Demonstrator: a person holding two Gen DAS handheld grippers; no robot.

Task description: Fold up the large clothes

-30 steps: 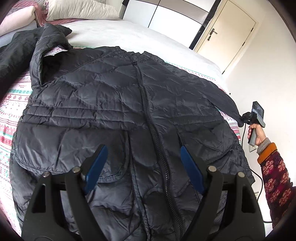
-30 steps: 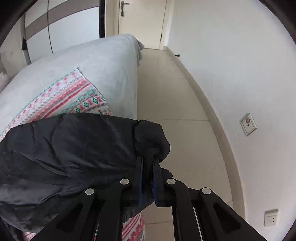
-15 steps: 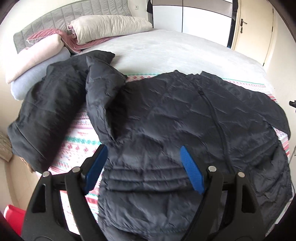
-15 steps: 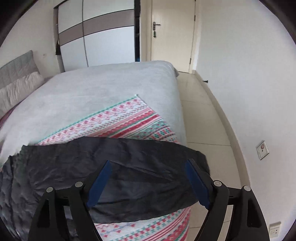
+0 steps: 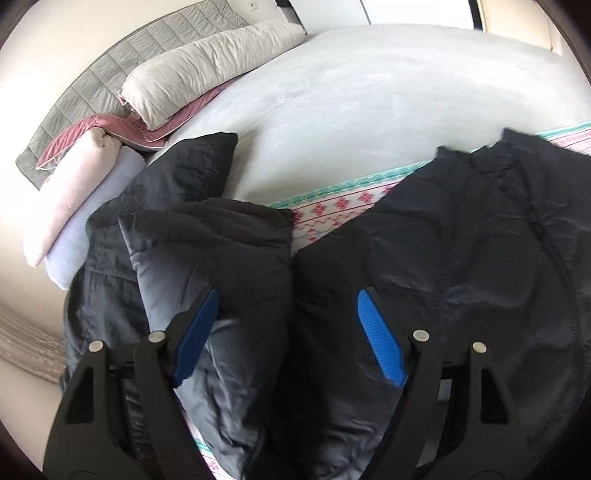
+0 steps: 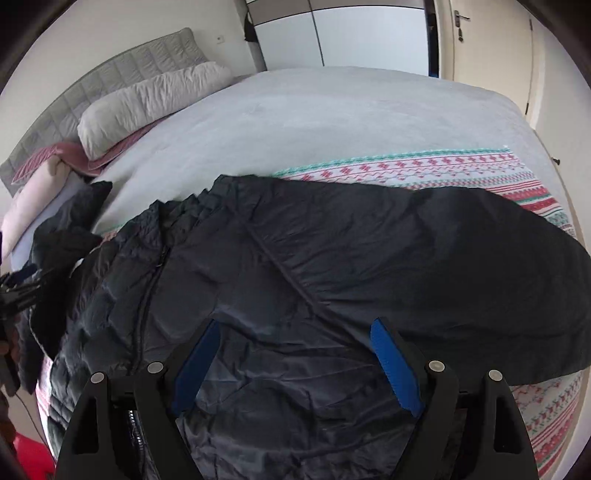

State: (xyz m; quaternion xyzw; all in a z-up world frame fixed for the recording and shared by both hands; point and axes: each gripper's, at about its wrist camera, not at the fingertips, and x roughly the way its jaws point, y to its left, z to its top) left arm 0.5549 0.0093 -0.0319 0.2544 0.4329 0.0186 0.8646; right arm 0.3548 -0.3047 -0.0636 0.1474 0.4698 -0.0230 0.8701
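Pillow (image 5: 207,66), folded blankets (image 5: 74,192), wardrobe (image 6: 351,33), door (image 6: 484,48)

place: a home bedroom, as I see it | bed (image 6: 332,110) with grey cover and padded headboard (image 6: 122,70) | pillow (image 6: 147,99) and folded blankets (image 5: 74,192) at its head | wardrobe (image 6: 351,33) with sliding doors | door (image 6: 480,48) in the corner

A wide bed (image 6: 332,110) with a grey cover and quilted grey headboard (image 6: 122,70) stands before white walls, pillows (image 6: 147,99) stacked at its head, a white wardrobe (image 6: 351,33) and cream door (image 6: 480,48) behind.
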